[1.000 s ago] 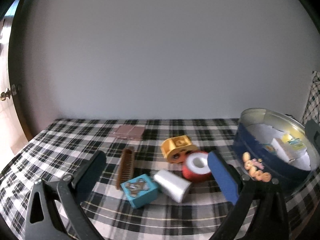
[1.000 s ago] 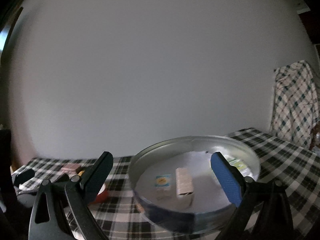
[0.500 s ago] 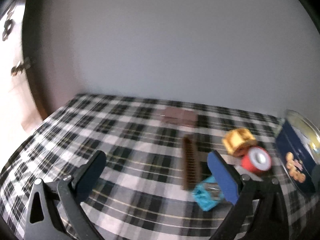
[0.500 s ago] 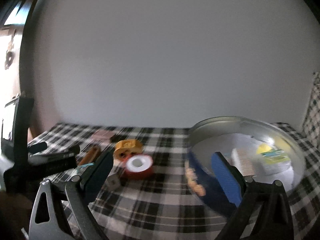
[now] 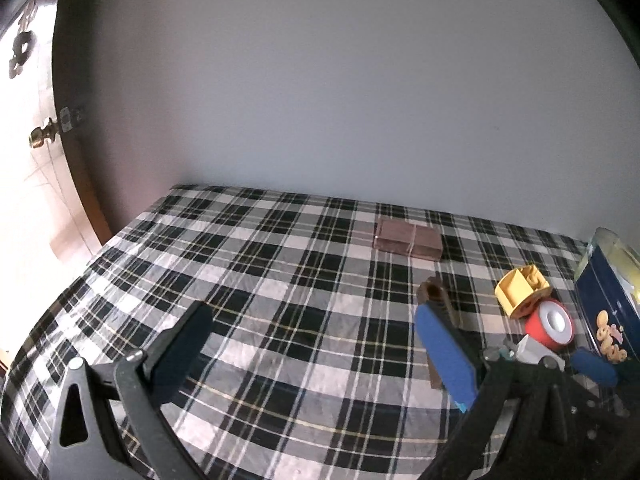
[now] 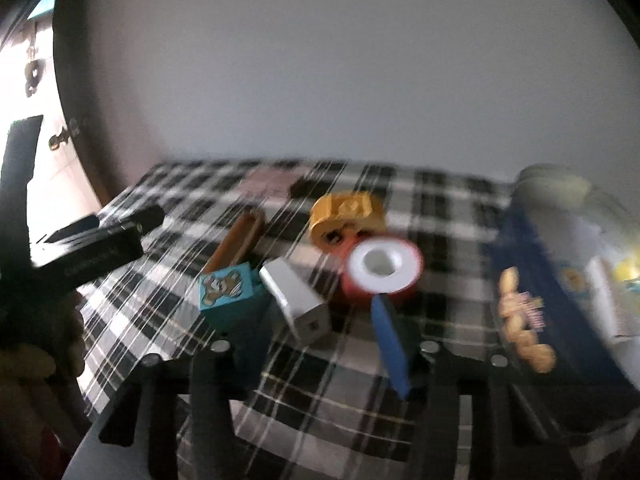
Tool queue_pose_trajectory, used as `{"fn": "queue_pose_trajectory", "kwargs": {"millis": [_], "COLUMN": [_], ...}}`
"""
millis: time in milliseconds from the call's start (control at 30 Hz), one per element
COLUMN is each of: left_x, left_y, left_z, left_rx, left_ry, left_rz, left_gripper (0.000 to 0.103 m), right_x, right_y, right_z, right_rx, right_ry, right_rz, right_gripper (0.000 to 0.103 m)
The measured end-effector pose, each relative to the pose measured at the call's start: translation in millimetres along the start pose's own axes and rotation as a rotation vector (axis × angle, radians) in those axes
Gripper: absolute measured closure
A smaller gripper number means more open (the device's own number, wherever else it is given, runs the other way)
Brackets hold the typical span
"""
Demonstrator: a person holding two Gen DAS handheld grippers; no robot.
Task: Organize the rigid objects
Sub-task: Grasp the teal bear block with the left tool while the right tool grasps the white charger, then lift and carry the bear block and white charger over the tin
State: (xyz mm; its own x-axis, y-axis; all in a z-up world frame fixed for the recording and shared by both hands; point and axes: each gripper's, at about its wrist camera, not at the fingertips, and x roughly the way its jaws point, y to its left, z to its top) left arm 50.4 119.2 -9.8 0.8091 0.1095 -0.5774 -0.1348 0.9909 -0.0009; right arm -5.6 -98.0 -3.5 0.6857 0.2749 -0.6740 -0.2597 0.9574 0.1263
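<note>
Left wrist view: left claw (image 5: 310,354) tilted down over the plaid surface (image 5: 248,264), jaws wide apart, nothing between them but bare cloth. Brown comb (image 5: 434,296) lies just behind the blue right pad (image 5: 444,356). Flat brown box (image 5: 408,239) sits farther back near the wall. Off to the right, in a cluster: yellow block (image 5: 520,290), red tape roll (image 5: 550,326) touching it, white piece (image 5: 534,350) in front. Blue round tin (image 5: 608,312) at the right edge. A blue pad of the right claw (image 5: 594,364) shows low right, beside the white piece.

Right wrist view, motion-blurred: right claw (image 6: 320,334) pitched down at the cluster, jaws have just been closing and now stand narrow. White piece (image 6: 296,300) sits between them; can't tell if the pads press on it. Teal picture cube (image 6: 230,294) touches the left finger, tape roll (image 6: 380,268) just behind the blue pad (image 6: 390,344). Yellow block (image 6: 346,216) and comb (image 6: 238,240) behind. Tin (image 6: 532,292) on the right, cartons inside. Left claw's dark body (image 6: 92,246) enters from the left.
</note>
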Motion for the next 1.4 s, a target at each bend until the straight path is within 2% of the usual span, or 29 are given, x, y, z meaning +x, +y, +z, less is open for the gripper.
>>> {"fn": "queue_pose_trajectory", "kwargs": {"millis": [167, 300, 367, 433, 567, 733, 800, 900, 967, 1067, 1167, 1233, 1300, 1400], "left_x": [0.7, 1.2, 1.0, -0.9, -8.8, -10.9, -12.0, -14.2, -11.3, -0.9, 9.6, 11.3, 17.8, 18.3], "left_y": [-1.4, -9.9, -15.7, -20.6, -32.8, -42.1, -48.9, -61.9, -73.1, -85.8, -95.5, -99.5, -104.1, -103.8], "left_z": [2.0, 0.0, -1.8, -3.4, -6.6, -12.4, -14.9, -19.5, -24.5, -32.0, -37.2, -38.3, -37.9, -38.8], "left_rx": [0.058, 0.124, 0.159, 0.182, 0.235, 0.241, 0.255, 0.282, 0.322, 0.346, 0.365, 0.357, 0.331, 0.316], "left_ry": [0.022, 0.044, 0.062, 0.062, 0.046, 0.088, 0.099, 0.125, 0.143, 0.198, 0.237, 0.251, 0.283, 0.283], "left_rz": [-0.055, -0.099, -0.158, -0.189, -0.261, -0.406, -0.445, -0.521, -0.517, -0.510, -0.488, -0.500, -0.499, -0.497], "left_gripper": [0.001, 0.001, 0.001, 0.001, 0.001, 0.015, 0.025, 0.028, 0.032, 0.054, 0.056, 0.071, 0.072, 0.073], "right_x": [20.6, 38.2, 47.4, 49.9, 43.5, 9.6, -3.2, -21.9, -30.0, -38.7, -37.1, -37.3, -38.7, -39.1], "right_y": [3.5, 8.9, 10.4, 11.0, 8.0, 2.5, -0.5, -12.8, -21.5, -32.2, -33.7, -31.9, -30.7, -30.5], "right_z": [6.4, 9.7, 11.6, 12.2, 10.3, 2.0, -2.6, -11.8, -16.4, -19.8, -18.6, -18.3, -18.1, -18.9], "right_rx": [0.002, -0.001, 0.013, 0.017, 0.040, 0.009, -0.008, -0.006, 0.005, 0.021, 0.024, 0.021, 0.010, 0.014], "right_ry": [0.045, 0.107, 0.135, 0.140, 0.118, 0.030, 0.000, -0.022, -0.028, -0.036, -0.032, -0.032, -0.036, -0.040], "right_rz": [0.029, 0.054, 0.084, 0.095, 0.128, 0.084, 0.060, 0.050, 0.051, 0.049, 0.064, 0.069, 0.071, 0.073], "right_gripper": [0.055, 0.067, 0.074, 0.079, 0.079, 0.079, 0.079, 0.079, 0.079, 0.079, 0.079, 0.079, 0.079, 0.079]}}
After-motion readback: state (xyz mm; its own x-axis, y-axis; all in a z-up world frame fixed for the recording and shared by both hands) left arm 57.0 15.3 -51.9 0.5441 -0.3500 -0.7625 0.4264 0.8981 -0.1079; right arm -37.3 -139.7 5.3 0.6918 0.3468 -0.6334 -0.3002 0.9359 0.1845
